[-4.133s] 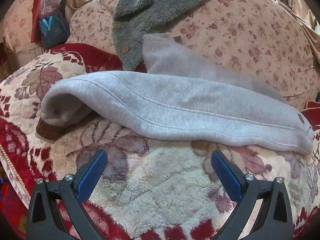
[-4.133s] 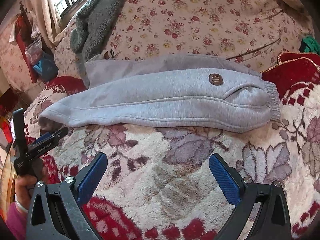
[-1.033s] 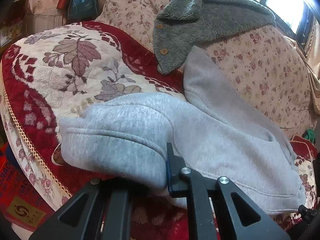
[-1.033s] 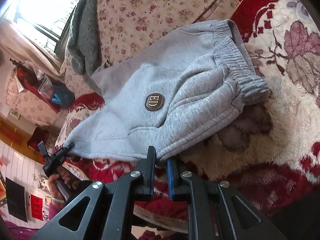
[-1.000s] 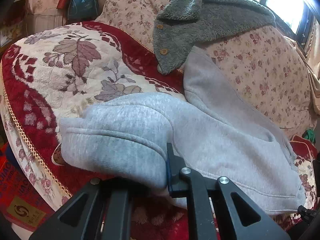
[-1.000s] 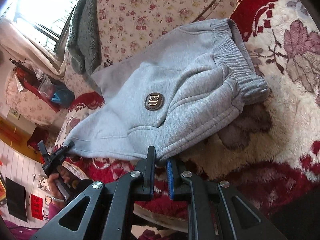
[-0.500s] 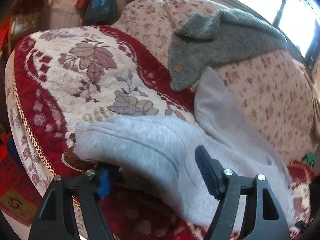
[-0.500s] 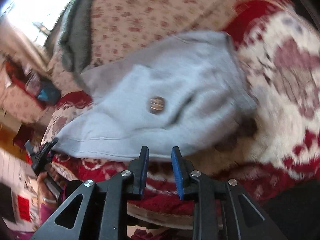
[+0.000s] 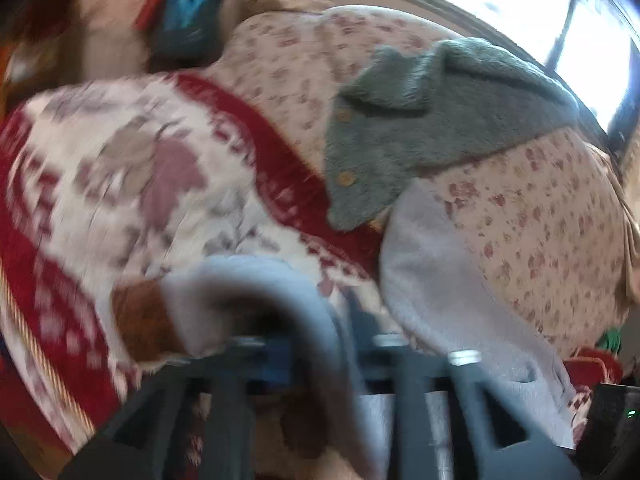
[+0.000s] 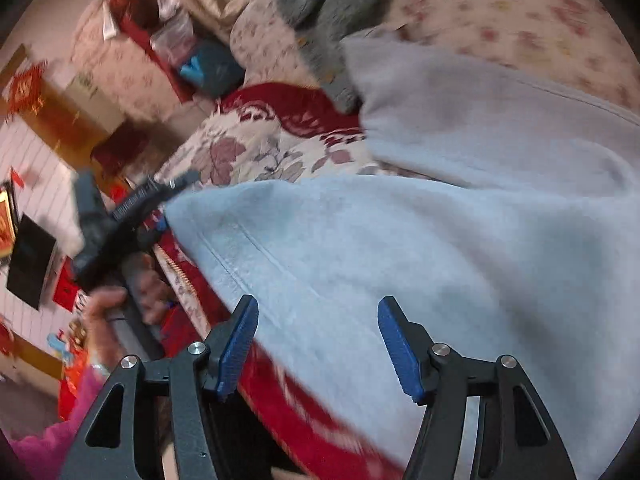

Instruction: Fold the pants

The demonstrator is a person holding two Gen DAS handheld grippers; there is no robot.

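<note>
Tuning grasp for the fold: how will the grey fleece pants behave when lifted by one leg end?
Probably floppy: the grey fleece pants already drape in soft curves over the floral plush blanket. Likely bulky but light, given the thick fleece. Unlikely to slide much on that plush pile; the leg end curls over at the left tongs.

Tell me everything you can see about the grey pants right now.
The pants are soft light-grey fleece with a stitched side seam, lying across the red flowered blanket, one leg up against the flowered cushion. The left tongs have just closed on the cuff; the right tongs, just opening, hover over the fabric.
</note>
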